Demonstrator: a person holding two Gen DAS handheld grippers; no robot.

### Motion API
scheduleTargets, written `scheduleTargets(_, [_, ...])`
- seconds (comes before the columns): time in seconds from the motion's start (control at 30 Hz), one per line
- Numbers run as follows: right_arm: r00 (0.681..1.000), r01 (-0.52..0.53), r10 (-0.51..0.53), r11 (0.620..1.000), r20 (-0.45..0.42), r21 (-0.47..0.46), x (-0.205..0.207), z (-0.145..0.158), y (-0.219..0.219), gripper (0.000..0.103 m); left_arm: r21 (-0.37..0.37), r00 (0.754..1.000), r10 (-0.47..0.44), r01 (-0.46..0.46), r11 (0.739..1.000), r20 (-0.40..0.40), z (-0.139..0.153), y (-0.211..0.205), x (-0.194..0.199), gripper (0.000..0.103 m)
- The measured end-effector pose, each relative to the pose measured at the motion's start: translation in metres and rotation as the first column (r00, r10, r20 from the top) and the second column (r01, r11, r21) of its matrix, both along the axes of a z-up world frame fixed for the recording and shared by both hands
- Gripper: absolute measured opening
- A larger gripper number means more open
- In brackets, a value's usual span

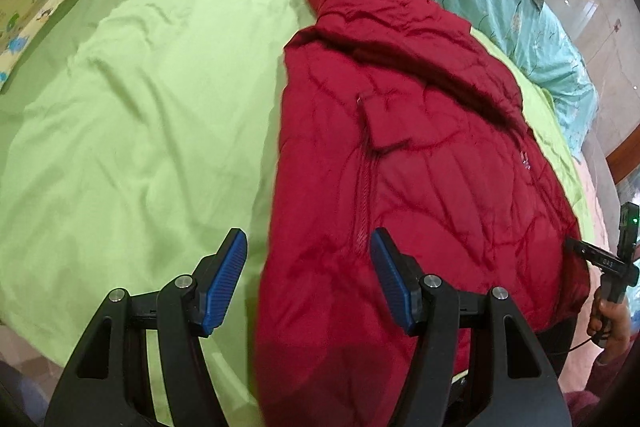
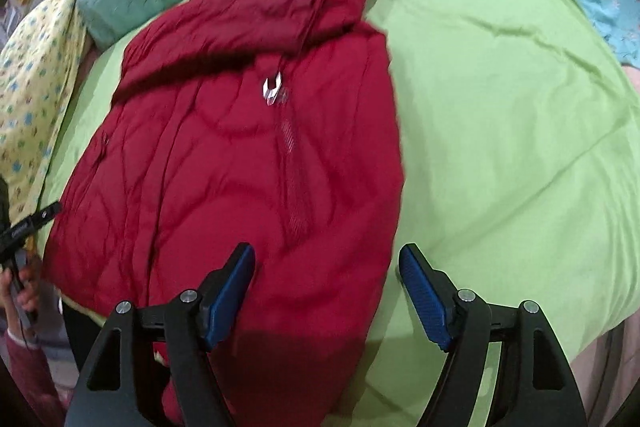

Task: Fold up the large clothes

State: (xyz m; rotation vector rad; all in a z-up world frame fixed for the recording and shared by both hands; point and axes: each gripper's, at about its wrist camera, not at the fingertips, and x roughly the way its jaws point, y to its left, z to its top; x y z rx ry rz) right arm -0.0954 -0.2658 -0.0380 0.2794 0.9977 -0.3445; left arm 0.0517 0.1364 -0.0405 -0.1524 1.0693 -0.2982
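Both claws (image 1: 308, 281) (image 2: 328, 291) gape over a red jacket (image 1: 400, 167) on seemingly a lime-sheeted bed (image 1: 140, 127).

Left gripper (image 1: 308, 267) jaws apart, nothing between them, above near hem of red padded jacket (image 1: 420, 147). Jacket lies on green sheet (image 1: 140, 107); right gripper (image 1: 600, 259) at jacket's right edge.

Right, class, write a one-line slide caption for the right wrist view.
Open right gripper above the near edge of a red jacket lying on a green sheet.
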Motion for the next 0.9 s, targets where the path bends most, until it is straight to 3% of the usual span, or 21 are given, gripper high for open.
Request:
scheduleTargets(0.07, [1.0, -0.024, 0.024, 1.0, -0.014, 0.007, -0.008, -0.001, 0.006, 0.049, 0.004, 1.0, 0.0, 0.0, 1.0, -0.009, -0.003, 0.004, -0.004, 0.063])
scheduleTargets(0.2, [0.999, -0.034, 0.035, 0.999, -0.022, 0.033, -0.029, 0.004, 0.002, 0.029, 0.018, 1.0, -0.01, 0.011, 1.0, -0.026, -0.008, 0.009, -0.012, 0.063])
scheduleTargets(0.7, [0.998, -0.054, 0.05, 0.988, 0.034, 0.148, -0.043, 0.008, 0.001, 0.036, 0.002, 0.991, -0.116, 0.116, 0.993, -0.064, -0.008, -0.006, -0.031, 0.063])
scheduleTargets(0.9, [0.998, -0.059, 0.056, 0.989, 0.02, 0.139, -0.044, 0.008, 0.002, 0.038, 0.06, 0.983, -0.175, 0.178, 0.982, -0.051, -0.012, -0.023, -0.036, 0.063])
